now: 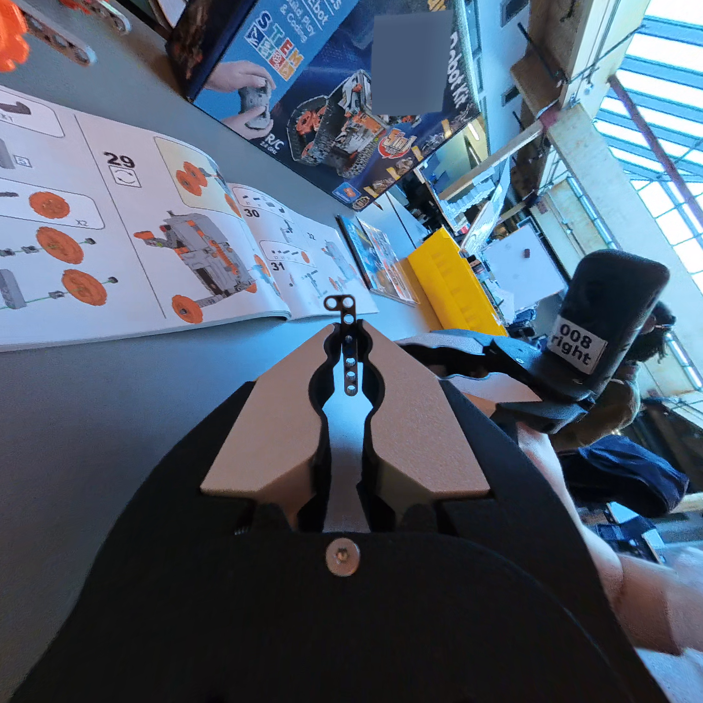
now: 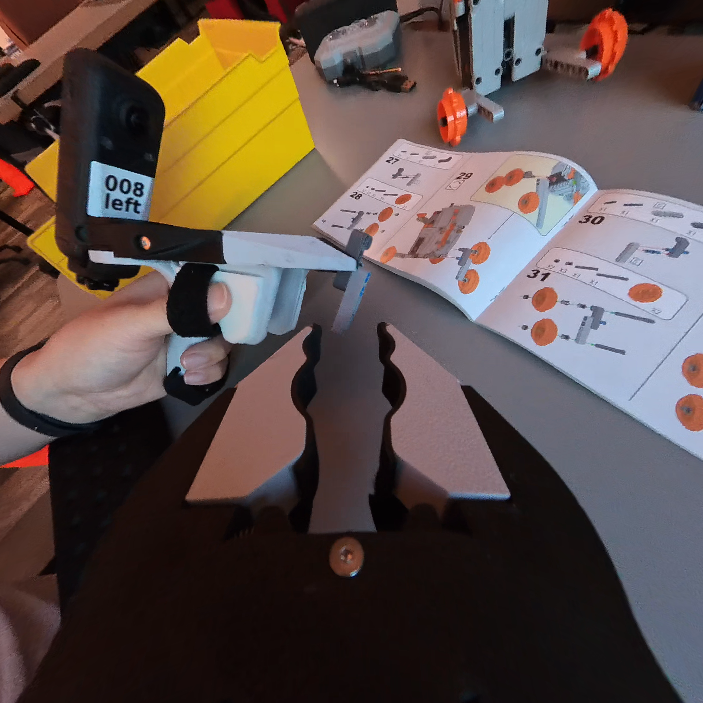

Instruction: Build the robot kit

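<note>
My left tool (image 1: pixel 347 327) is pinched narrow on a grey perforated beam (image 1: pixel 349 344), a slim T-shaped building-kit strip with a row of round holes. Its crossbar end pokes out past the tips, and the rest runs back between the fingers. In the right wrist view the same beam (image 2: pixel 348 300) hangs down from the left tool (image 2: pixel 355 262), tilted, with blue pins on one edge and a small dark grey connector at the gripped end.

My right tool (image 2: pixel 347 331) holds nothing; its jaws stand moderately apart, and the beam's lower end hangs just above and slightly left of the gap, near the left fingertip. I cannot tell whether they touch. In the left wrist view the right tool (image 1: pixel 471 350) sits just beside mine, its tips hidden behind my right finger.

Of the build, I see a partly assembled grey vehicle body (image 2: pixel 498 45) standing on the grey bench (image 2: pixel 494 494), with an orange wheel (image 2: pixel 605 42) on an axle at its far side and another orange wheel (image 2: pixel 450 116) on a short grey stub in front of it. A grey motor block (image 2: pixel 359 49) lies to the left. The open instruction booklet (image 2: pixel 532 236) lies flat on the bench beyond the tools, showing pages with wheel steps. A yellow bin (image 2: pixel 228 125) stands behind the left tool, and the kit's box (image 1: pixel 323 95) stands behind the booklet.
</note>
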